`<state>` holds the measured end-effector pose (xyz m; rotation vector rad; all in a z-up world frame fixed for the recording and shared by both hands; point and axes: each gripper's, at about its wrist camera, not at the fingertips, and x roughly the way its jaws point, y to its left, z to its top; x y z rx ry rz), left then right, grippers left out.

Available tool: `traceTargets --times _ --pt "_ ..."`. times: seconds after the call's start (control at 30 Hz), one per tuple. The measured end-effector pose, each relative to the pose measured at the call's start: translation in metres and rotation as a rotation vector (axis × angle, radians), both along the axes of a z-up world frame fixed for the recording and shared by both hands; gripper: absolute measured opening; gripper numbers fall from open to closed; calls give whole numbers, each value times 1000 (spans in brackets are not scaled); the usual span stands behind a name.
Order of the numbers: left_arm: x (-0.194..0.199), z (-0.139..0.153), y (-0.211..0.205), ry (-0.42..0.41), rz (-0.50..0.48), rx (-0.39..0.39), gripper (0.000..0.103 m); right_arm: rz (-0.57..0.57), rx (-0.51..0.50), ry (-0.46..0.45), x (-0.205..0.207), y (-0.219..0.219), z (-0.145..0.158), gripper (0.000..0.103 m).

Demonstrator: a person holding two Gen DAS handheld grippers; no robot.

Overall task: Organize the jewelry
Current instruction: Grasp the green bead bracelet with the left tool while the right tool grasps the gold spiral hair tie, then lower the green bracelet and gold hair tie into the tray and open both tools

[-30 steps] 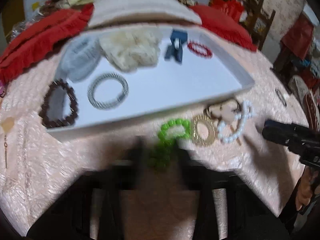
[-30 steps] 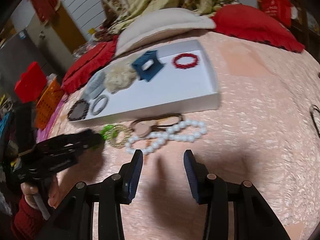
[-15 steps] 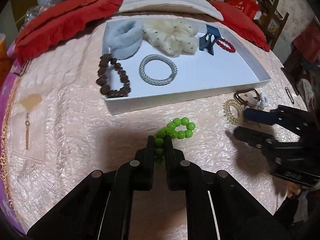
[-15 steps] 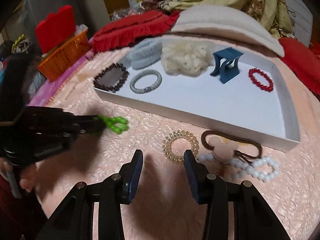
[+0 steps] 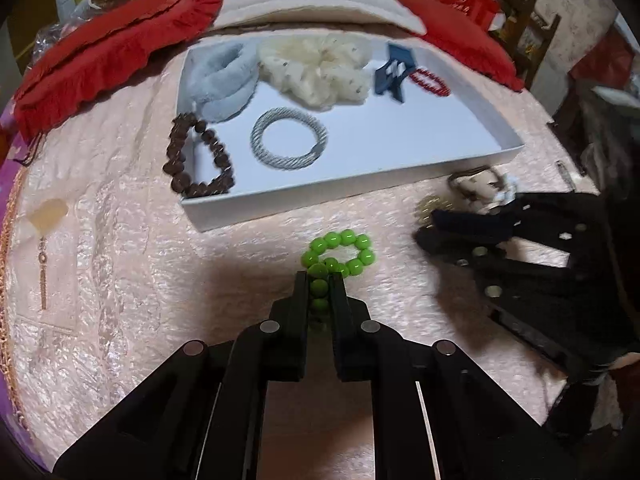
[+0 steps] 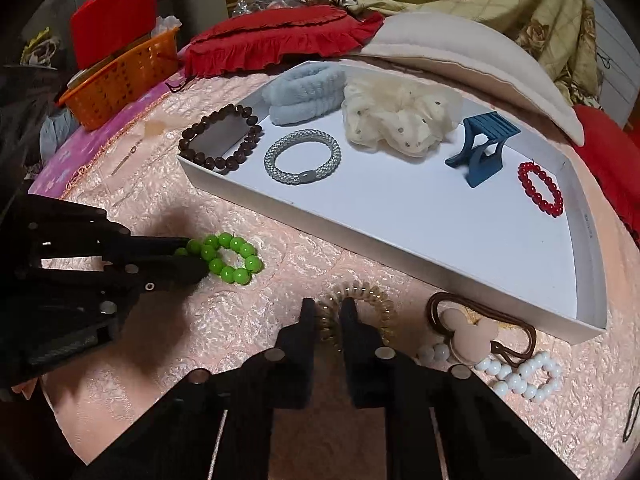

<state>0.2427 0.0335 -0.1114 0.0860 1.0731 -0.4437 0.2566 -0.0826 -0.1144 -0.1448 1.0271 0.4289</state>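
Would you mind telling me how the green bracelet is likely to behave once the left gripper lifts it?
The green bracelet is a string of round beads, so it will probably droop and swing. The left gripper pinches only one side, and the glossy beads might slip.

Matte black left gripper (image 5: pixel 319 285) and right gripper (image 6: pixel 328 312) (round silver screws at the joints)

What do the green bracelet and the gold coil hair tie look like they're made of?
Green bracelet: round beads with bright highlights, so glossy plastic or glass; which one is unclear. Gold coil hair tie: a translucent, shiny spiral cord, probably flexible plastic with a gold tint rather than metal.
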Motion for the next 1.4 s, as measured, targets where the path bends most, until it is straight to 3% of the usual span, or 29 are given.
traceTargets --times 0.2,0.43,0.63,0.87,1.0,1.23,1.4 --pt "-6 32 5 -46 -21 -124 8 -60 128 15 -2 -18 16 10" --pt "3 65 24 -52 18 -307 8 -118 255 -52 -3 -44 67 10" --pt "10 74 36 -61 59 -367 8 -174 283 -69 9 -59 82 10" --pt "25 72 26 -41 71 -413 8 -225 285 -37 41 -69 71 10" --pt "43 53 14 4 101 -417 8 -274 341 36 67 -78 52 10" --pt "68 17 -5 50 145 -332 8 -296 407 155 92 -73 22 10" --pt "71 15 0 30 181 -315 8 -291 413 183 97 -67 15 10"
